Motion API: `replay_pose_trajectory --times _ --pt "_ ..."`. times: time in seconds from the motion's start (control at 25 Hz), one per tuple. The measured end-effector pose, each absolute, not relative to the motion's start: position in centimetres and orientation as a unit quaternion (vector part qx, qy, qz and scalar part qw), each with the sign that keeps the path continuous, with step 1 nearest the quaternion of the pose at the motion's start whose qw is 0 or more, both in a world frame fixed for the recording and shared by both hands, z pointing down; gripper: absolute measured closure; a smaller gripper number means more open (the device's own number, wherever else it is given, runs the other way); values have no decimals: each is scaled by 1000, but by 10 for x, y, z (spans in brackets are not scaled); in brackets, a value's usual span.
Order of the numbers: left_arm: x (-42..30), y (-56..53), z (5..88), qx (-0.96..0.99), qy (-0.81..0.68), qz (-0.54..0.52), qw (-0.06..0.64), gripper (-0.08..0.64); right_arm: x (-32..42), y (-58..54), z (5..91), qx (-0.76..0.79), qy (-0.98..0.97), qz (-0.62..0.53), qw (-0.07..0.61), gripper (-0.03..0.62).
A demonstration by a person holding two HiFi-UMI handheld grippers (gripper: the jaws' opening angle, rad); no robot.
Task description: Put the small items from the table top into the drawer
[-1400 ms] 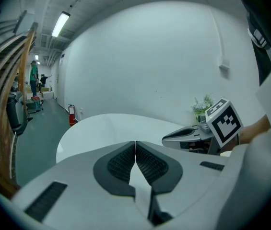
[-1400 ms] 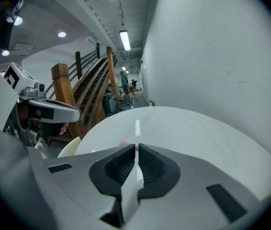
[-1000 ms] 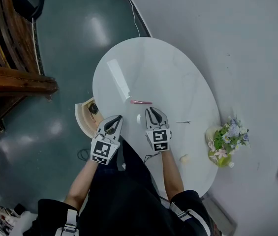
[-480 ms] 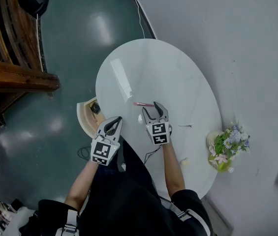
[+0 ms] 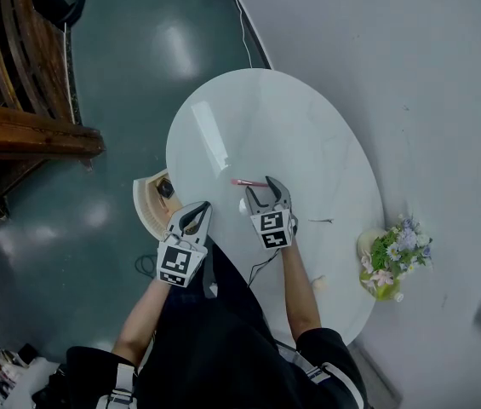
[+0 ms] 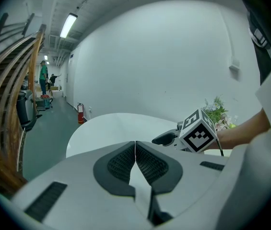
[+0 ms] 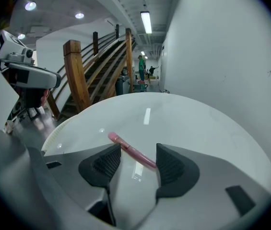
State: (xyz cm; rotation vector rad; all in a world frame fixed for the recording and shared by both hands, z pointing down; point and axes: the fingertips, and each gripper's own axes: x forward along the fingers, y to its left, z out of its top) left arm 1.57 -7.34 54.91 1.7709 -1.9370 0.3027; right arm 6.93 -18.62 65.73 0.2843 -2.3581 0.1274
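Right gripper (image 5: 267,187) jaws have just been opening and stand apart; pink stick (image 7: 131,151) lies ungripped between them on the white table (image 5: 308,126), frame centre. Left gripper (image 5: 195,212) jaws closed, empty, lower left of centre.

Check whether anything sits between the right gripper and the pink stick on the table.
Nothing visible does. The right gripper has just been opening its jaws, with nothing yet between them, and the pink stick lies just beyond their tips. Only bare white table separates the two.
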Motion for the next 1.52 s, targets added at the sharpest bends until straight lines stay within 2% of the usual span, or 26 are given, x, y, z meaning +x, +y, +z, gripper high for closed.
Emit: replay_pose_trajectory --times 0.32,0.36,0.52,0.8,1.2,1.52 --pt "16 -70 550 646 -713 110 248 538 74 -186 660 113 -915 50 383 370" --pt "16 -70 550 646 -714 110 248 538 74 -186 660 113 -915 49 383 379" --pt "16 -68 549 644 -716 108 247 538 78 -185 657 124 -915 47 381 484" --pt "16 -59 546 641 -720 106 244 538 81 -178 658 127 -913 46 384 528" --pt "14 -42 539 636 -726 105 239 538 80 -173 653 135 -917 69 370 532" --pt "10 -31 521 631 -736 101 225 538 73 -161 606 140 -932 65 329 532"
